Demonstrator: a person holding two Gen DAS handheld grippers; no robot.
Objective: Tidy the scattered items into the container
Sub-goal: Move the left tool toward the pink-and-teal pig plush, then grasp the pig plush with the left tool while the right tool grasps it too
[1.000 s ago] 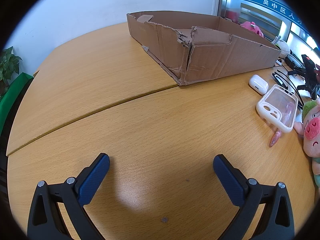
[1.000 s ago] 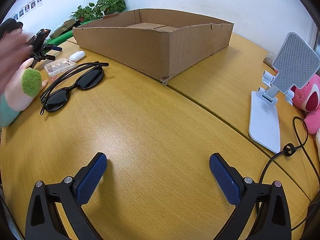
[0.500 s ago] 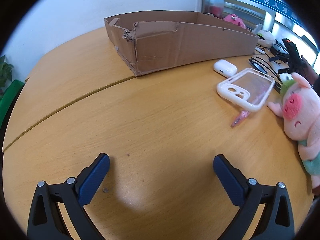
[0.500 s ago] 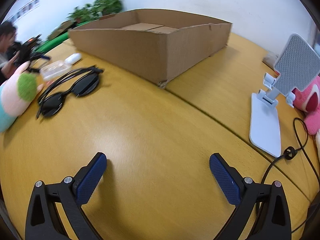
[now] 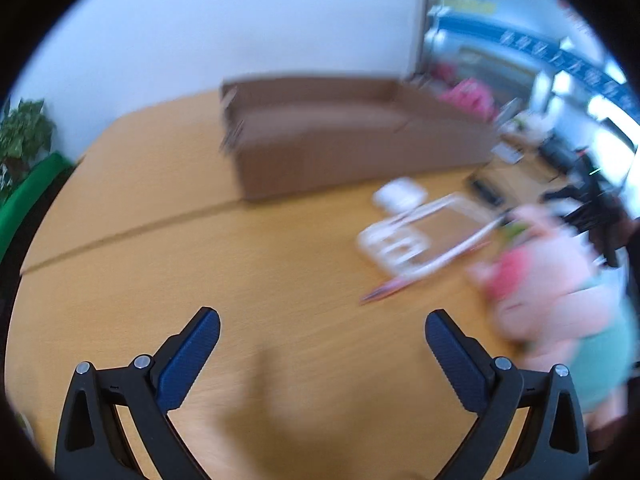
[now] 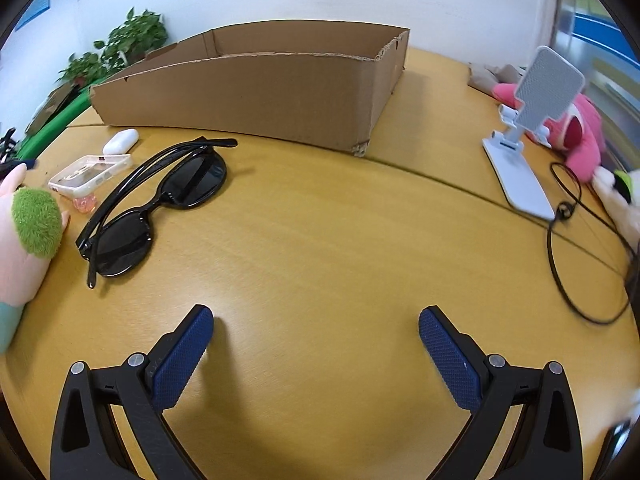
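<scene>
Beside the sunglasses (image 6: 160, 204), both my grippers (image 6: 316, 340) (image 5: 322, 340) gape wide and empty; closing carelessly could scratch the lenses.

The right tool (image 6: 316, 334) hovers over bare wood of the desk (image 6: 320, 248), its blue pads spread wide with nothing between them. Ahead stands the cardboard box (image 6: 256, 92). Folded black sunglasses (image 6: 160, 204) lie left of centre, near a clear phone case (image 6: 90, 174) and a white earbud case (image 6: 121, 140). At the left edge lies a pink plush toy (image 6: 24, 236). On the right stand a white phone stand (image 6: 528, 128), a black cable (image 6: 568, 248) and a pink plush bear (image 6: 576, 132).
</scene>
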